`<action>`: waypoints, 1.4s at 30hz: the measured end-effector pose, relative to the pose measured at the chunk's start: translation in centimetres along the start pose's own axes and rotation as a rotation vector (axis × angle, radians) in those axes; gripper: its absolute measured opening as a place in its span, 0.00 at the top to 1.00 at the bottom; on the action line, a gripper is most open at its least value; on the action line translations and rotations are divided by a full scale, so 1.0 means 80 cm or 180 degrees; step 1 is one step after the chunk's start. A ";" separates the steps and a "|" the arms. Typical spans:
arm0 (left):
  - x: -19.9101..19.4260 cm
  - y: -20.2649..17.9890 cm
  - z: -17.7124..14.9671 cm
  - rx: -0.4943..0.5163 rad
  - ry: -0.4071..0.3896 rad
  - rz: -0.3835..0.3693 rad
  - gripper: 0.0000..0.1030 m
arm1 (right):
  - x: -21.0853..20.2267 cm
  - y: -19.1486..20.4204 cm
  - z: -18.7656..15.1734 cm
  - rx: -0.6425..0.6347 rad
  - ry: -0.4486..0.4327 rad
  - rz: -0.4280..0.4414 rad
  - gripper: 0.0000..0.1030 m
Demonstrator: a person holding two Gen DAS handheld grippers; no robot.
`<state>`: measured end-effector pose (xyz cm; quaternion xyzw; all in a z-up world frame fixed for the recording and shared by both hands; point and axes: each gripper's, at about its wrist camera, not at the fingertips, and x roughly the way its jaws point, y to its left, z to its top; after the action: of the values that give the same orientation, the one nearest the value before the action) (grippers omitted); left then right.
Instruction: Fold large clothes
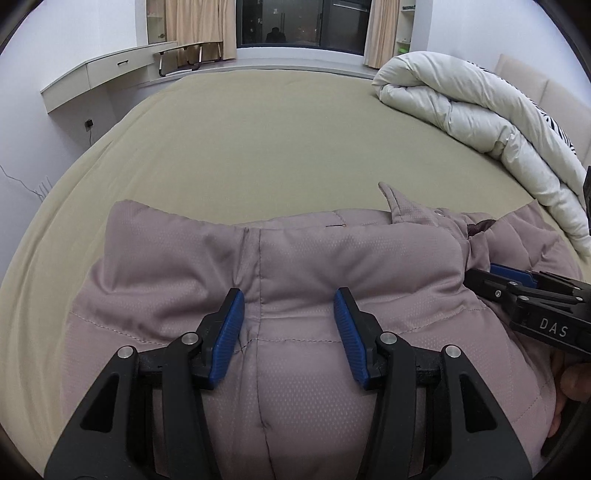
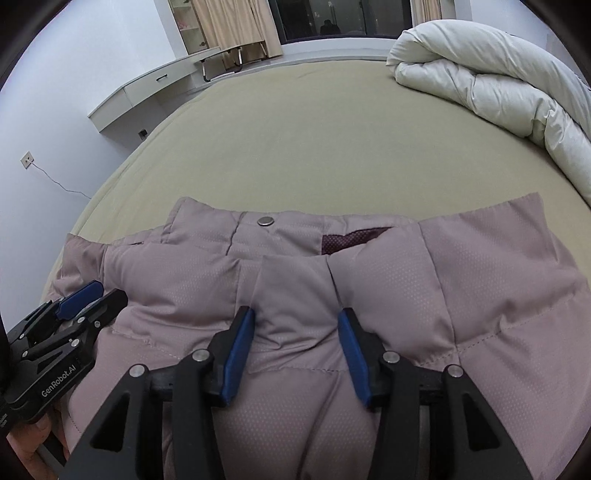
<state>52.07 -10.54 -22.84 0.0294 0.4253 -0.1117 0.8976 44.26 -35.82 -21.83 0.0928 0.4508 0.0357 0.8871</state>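
Left wrist view: the left hand-held gripper (image 1: 289,301) points down over a mauve quilted padded jacket (image 1: 295,258) that lies bunched on the bed (image 1: 240,140), covered by an olive-tan sheet. Its blue pads (image 1: 229,332) stand about half apart, with a puffed ridge of the jacket and a vertical seam rising between them; whether the pads actually press the fabric cannot be told. To the right of this hand-held gripper, the right hand-held gripper (image 1: 480,275) reaches in from the edge, its tip resting against the jacket, with fingers of a hand (image 1: 570,384) just below it. Beyond, at the far right, a rolled white duvet (image 1: 461,103) sits on the bed; far ahead is a dark window (image 1: 303,26) between beige curtains, and to the left a wall-mounted desk (image 1: 96,77). Right wrist view: the right hand-held gripper (image 2: 295,314) also tilts down over the jacket (image 2: 480,280), jaws about half apart, a fold of fabric humped between the blue pads (image 2: 240,350); contact is again unclear. Just ahead lie a metal snap button (image 2: 266,220) and a patch of maroon lining (image 2: 354,238). To the left, the left hand-held gripper (image 2: 99,291) rests on the jacket's edge. The duvet (image 2: 498,81) lies far ahead to the right.
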 end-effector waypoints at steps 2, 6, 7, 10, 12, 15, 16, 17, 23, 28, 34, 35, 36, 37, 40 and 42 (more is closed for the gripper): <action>0.007 0.002 -0.002 0.0011 0.0002 0.0007 0.52 | 0.002 -0.001 -0.001 -0.0006 -0.0033 0.0014 0.51; 0.018 0.006 -0.014 0.0003 -0.0007 0.0002 0.52 | 0.009 0.004 -0.002 -0.0116 -0.0122 -0.0100 0.52; 0.019 0.007 -0.018 0.0008 -0.0008 0.0006 0.52 | 0.009 0.006 -0.005 -0.0133 -0.0151 -0.0124 0.52; 0.014 0.006 -0.020 0.0038 -0.0006 0.0041 0.52 | 0.008 0.007 -0.008 -0.0127 -0.0179 -0.0123 0.52; 0.016 0.007 -0.023 0.0052 -0.0003 0.0051 0.52 | 0.007 0.009 -0.010 -0.0129 -0.0189 -0.0129 0.52; 0.018 0.007 -0.024 0.0048 0.0002 0.0047 0.52 | 0.007 0.010 -0.011 -0.0136 -0.0213 -0.0143 0.52; 0.017 0.006 -0.024 0.0050 0.0002 0.0050 0.52 | 0.007 0.010 -0.011 -0.0136 -0.0223 -0.0146 0.52; 0.017 0.006 -0.024 0.0053 0.0000 0.0053 0.52 | 0.007 0.010 -0.012 -0.0137 -0.0234 -0.0146 0.52; 0.020 0.007 -0.025 0.0053 0.0000 0.0061 0.52 | 0.007 0.011 -0.015 -0.0135 -0.0293 -0.0139 0.52; 0.022 0.008 -0.027 0.0051 -0.0011 0.0067 0.52 | 0.006 0.012 -0.019 -0.0126 -0.0346 -0.0130 0.52; -0.003 0.024 -0.021 -0.0125 0.0066 -0.0118 0.52 | -0.018 0.007 -0.011 -0.0051 -0.0324 0.0030 0.49; -0.023 0.025 -0.025 -0.0143 0.0012 -0.0103 0.52 | -0.037 0.002 -0.011 0.0032 -0.0345 0.0071 0.49; -0.041 0.025 -0.029 -0.0135 -0.0055 -0.0069 0.52 | -0.053 -0.003 -0.013 0.0094 -0.0419 0.0078 0.48; -0.056 0.023 -0.034 -0.0129 -0.0127 -0.0031 0.52 | -0.078 -0.013 -0.018 0.0156 -0.0577 0.0046 0.42; -0.095 0.015 -0.050 -0.0086 -0.0318 0.0056 0.52 | -0.130 -0.053 -0.029 0.0327 -0.0899 -0.0185 0.36; -0.091 0.007 -0.057 0.0004 -0.0280 0.0117 0.52 | -0.130 -0.083 -0.032 0.0410 -0.0785 -0.0379 0.36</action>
<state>44.26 -8.08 -20.16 0.0328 0.3847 -0.0965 0.9174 35.88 -43.53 -16.36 0.1262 0.3446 -0.0576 0.9284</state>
